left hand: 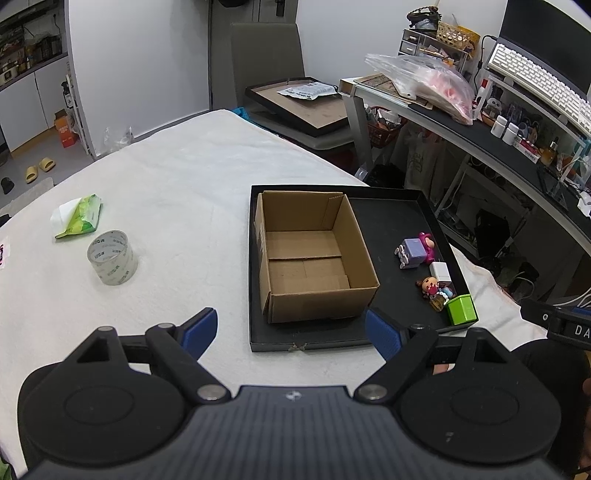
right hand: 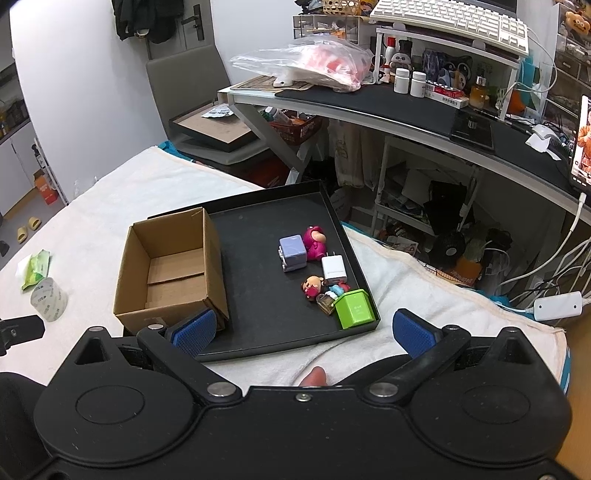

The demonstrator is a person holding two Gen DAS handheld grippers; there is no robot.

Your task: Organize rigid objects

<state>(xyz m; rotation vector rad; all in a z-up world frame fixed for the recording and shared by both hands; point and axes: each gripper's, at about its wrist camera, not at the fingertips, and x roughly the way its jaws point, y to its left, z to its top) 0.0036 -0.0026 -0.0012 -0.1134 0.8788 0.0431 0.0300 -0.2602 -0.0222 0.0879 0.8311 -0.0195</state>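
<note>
A black tray (left hand: 384, 218) (right hand: 258, 221) lies on the white cloth. An empty cardboard box (left hand: 306, 254) (right hand: 170, 273) fills its left part. Small items cluster at its right: a purple cube toy (left hand: 413, 253) (right hand: 293, 251) with a pink figure (right hand: 314, 242), a white charger (left hand: 440, 272) (right hand: 334, 268), a small doll (left hand: 428, 285) (right hand: 312, 286), a small glass bottle (right hand: 325, 303) and a green box (left hand: 461, 309) (right hand: 354, 308). My left gripper (left hand: 291, 332) is open just before the tray's near edge. My right gripper (right hand: 303, 332) is open over the tray's near right corner, holding nothing.
A roll of clear tape (left hand: 112, 257) (right hand: 48, 299) and a green tissue pack (left hand: 79, 216) (right hand: 35, 269) lie on the cloth to the left. A cluttered desk (right hand: 369, 99) with a keyboard (right hand: 450, 18) stands behind on the right. A chair (left hand: 269, 55) holds a picture frame (left hand: 299, 103).
</note>
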